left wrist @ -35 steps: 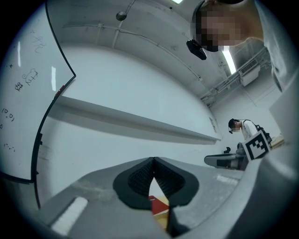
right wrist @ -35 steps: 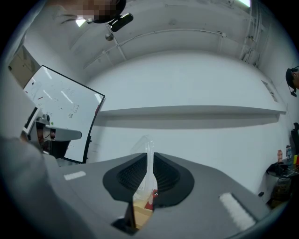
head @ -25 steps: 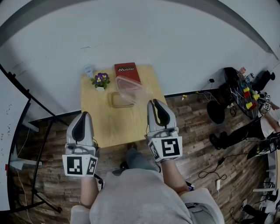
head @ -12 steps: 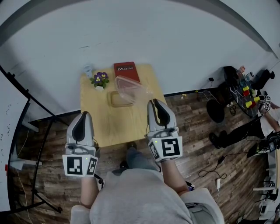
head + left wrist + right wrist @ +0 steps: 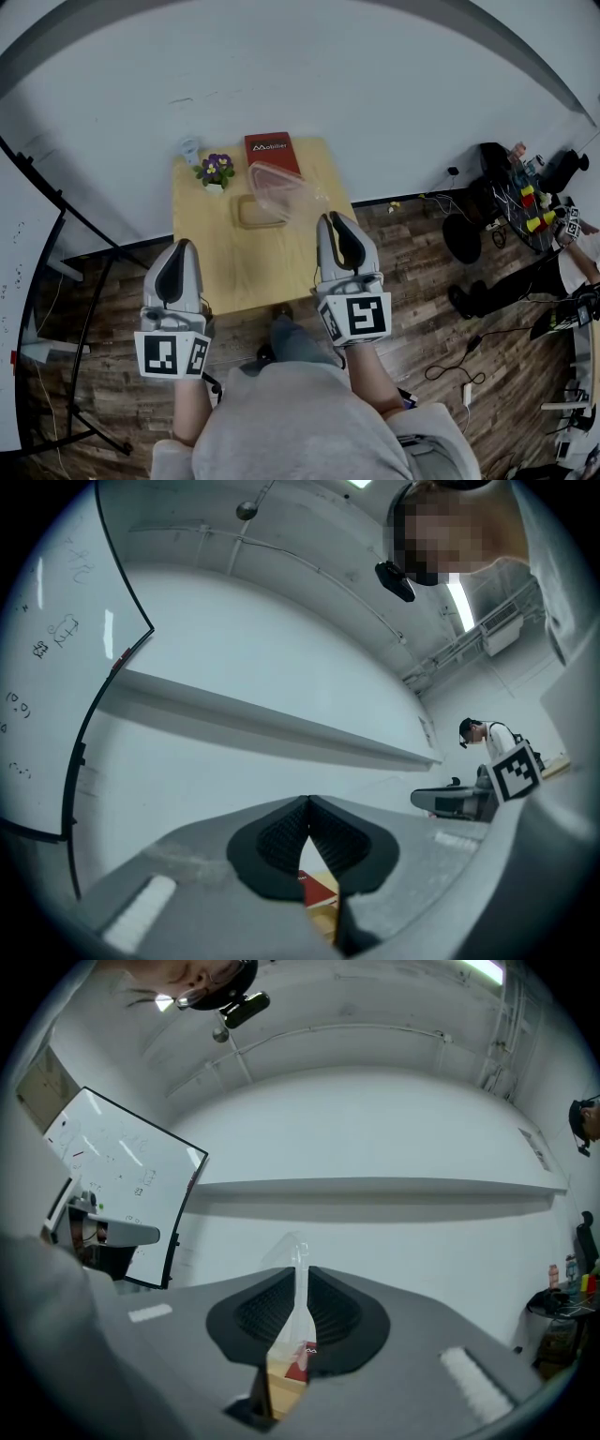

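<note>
Jaws of my right gripper [image 5: 300, 1283] pinch clear lid [image 5: 279, 190] by rim, near tabletop [image 5: 220, 272] far right corner; left gripper [image 5: 307, 806] jaws pressed together, empty. Thin rim, I'd squeeze firmly.

Clear lid [image 5: 281, 190], red book [image 5: 272, 150], purple flowers [image 5: 217, 168]

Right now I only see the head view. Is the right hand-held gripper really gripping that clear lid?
Observer: Yes. In the right gripper view, the right hand-held gripper has its jaws pinched on a thin edge of the clear lid, which sticks up past them.
Operator: And the left one, anything in it?
Observer: No. The left gripper view shows the left hand-held gripper with its jaws shut tip to tip and nothing between them. The red book shows through the gap lower down.
</note>
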### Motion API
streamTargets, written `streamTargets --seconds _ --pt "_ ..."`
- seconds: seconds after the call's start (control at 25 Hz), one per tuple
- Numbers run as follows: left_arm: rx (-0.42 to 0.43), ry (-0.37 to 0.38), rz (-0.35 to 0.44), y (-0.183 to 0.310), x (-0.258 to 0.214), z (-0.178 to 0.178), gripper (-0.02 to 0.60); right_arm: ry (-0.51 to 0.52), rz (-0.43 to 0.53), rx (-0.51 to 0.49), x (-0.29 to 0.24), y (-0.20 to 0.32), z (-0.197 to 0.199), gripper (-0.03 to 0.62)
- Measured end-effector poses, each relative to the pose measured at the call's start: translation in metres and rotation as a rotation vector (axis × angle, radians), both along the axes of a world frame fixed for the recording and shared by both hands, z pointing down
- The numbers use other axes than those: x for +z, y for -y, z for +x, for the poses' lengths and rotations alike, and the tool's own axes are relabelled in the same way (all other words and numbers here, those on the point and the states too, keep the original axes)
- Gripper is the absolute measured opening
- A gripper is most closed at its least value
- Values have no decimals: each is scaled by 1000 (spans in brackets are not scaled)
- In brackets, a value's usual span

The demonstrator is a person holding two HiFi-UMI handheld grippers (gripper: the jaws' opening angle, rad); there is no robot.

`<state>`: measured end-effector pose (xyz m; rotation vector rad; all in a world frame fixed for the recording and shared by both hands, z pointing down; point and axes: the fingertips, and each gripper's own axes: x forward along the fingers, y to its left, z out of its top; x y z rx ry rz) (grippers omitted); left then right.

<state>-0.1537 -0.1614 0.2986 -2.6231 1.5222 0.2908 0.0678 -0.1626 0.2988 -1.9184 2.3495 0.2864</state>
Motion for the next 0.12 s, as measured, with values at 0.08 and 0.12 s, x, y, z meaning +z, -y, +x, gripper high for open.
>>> streamTargets --seconds 0.08,0.12 --pt "-2 1 -1 0 0 -1 5 4 -1 -1 -1 1 0 41" --pt "-2 1 -2 1 -1 -1 5 6 -2 -1 -1 1 0 41"
